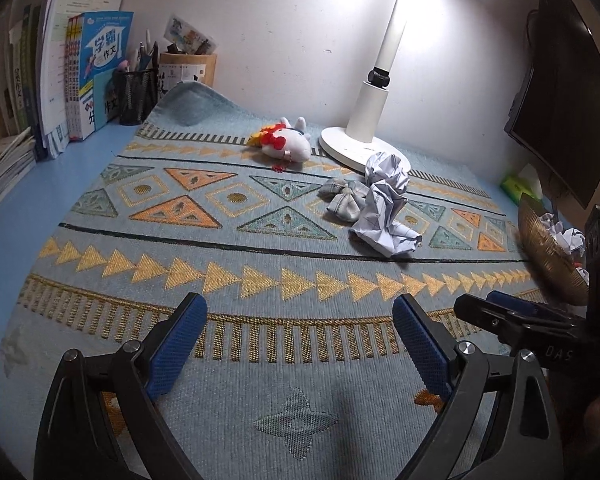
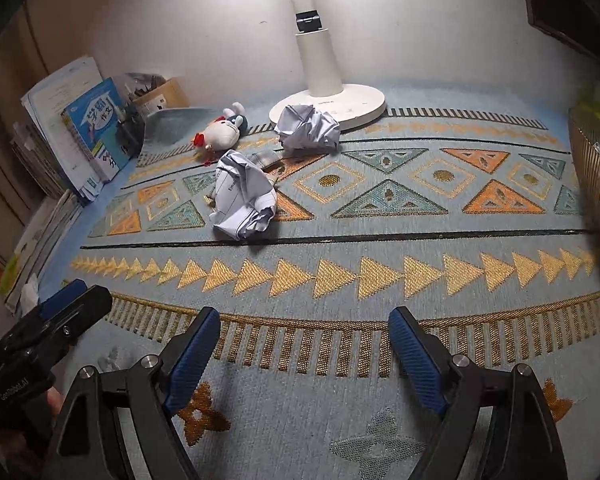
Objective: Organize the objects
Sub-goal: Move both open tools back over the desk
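Woven mat (image 1: 228,364): blue-grey flat-weave cloth with gold and orange triangles, spread under everything.
Left gripper (image 1: 300,340): nearest, hovering over the mat, blue ribbed pads wide apart, holding nothing.
Right gripper (image 2: 304,344): just beside it on the right, equally spread and empty.
Nearer paper wad (image 2: 244,196): crumpled white printed sheet, ahead and left of the right gripper, long axis running near-to-far; the right gripper looks the closer one.
Checked cloth bundle (image 1: 342,198): soft, touching that wad on its far side.
Second paper wad (image 2: 308,128): farther, against the lamp base (image 2: 360,104).
Plush toy (image 1: 288,144): white, far left.
Gold basket (image 1: 548,252): ribbed, right edge, already holding crumpled paper; the likely destination.
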Demonstrator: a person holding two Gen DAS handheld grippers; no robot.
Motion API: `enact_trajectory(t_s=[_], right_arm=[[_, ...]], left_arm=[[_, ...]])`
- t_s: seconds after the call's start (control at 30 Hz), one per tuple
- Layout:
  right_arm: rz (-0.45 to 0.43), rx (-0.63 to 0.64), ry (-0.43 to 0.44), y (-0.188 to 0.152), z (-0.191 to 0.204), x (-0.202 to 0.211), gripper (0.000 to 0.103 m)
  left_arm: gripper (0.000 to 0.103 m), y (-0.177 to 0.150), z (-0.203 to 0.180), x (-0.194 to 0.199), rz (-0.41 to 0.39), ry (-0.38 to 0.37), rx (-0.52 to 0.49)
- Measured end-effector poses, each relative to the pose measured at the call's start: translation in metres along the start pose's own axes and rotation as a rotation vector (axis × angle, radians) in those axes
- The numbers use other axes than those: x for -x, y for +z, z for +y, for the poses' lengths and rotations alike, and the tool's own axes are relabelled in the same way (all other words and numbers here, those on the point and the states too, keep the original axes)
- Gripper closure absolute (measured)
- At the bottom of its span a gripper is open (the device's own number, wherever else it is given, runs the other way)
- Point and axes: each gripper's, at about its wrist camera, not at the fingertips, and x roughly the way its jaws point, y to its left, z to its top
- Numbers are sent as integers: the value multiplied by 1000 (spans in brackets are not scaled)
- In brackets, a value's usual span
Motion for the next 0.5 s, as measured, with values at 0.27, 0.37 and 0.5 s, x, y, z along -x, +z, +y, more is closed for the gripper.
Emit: enact_trajectory(t_s=[0.27, 0.37, 0.5], right_arm=[[-38, 107, -75, -5, 19, 5, 15], [-40, 104, -79, -5, 19, 5, 14], [-36, 94, -71, -4, 18, 5, 14]], left_arm=[[9, -1, 0, 2, -12, 1, 1], [9, -2, 1, 0, -4, 4, 7], [9, -1, 4, 1, -8, 3, 20]])
